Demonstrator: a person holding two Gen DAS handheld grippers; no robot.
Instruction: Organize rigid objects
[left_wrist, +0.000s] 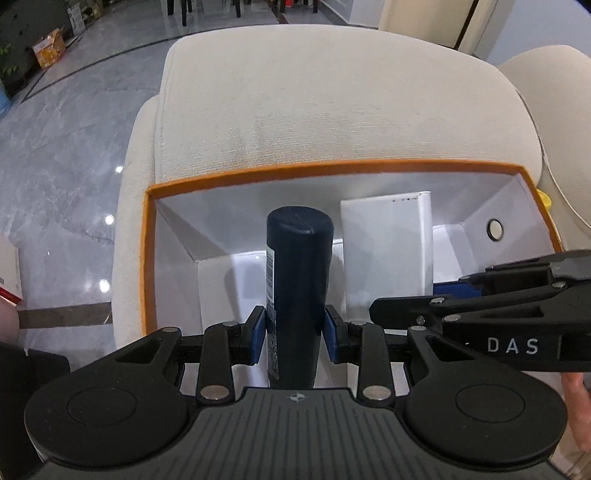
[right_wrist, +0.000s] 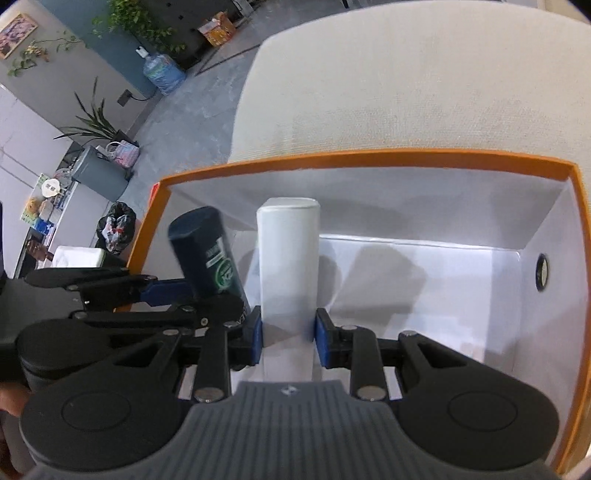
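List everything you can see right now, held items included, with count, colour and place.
Dark navy cylindrical bottle: one, dark blue with a label, held over the box's left part.
White rectangular carton: one, white, held over the box's middle.
Orange-rimmed cardboard box: one, orange rim, white inside, open on the cushion.
Beige fabric sofa cushion: one, beige, under and behind the box.
Yellow item: one, partly hidden past the box's right rim.
Grey marble floor: left of the sofa.
Left tool: black with blue pads, shut on the bottle.
Right tool: black with blue pads, shut on the carton.
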